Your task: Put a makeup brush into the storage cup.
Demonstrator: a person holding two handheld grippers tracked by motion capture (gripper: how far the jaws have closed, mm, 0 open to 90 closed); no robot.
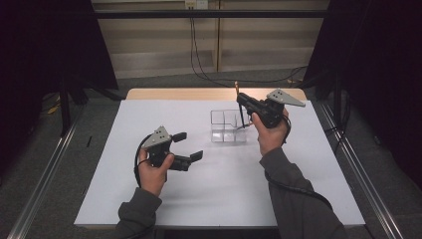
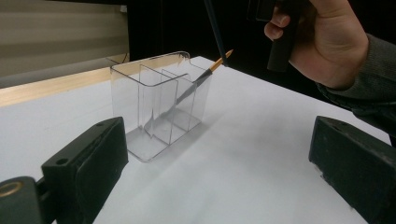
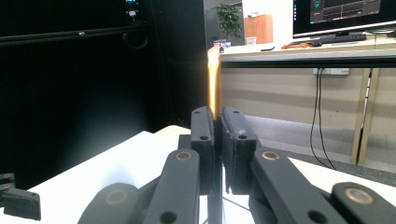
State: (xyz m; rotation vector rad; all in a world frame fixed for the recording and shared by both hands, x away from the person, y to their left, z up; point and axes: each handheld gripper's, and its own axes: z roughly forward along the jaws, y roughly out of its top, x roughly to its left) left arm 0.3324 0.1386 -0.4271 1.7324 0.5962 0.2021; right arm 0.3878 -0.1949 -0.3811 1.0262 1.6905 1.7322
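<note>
At two o'clock, right hand-held gripper (image 1: 242, 102) clamps a pencil (image 3: 214, 79) upright above the clear organizer (image 1: 228, 127) for insertion; left hand-held gripper (image 1: 188, 146) waits, jaws apart.

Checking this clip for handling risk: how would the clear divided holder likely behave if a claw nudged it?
The clear holder looks thin-walled and nearly empty, so probably light and apt to slide on the smooth white table. It stands taller than it is wide, so a high push might tip it. The brush leaning inside could shift.
</note>
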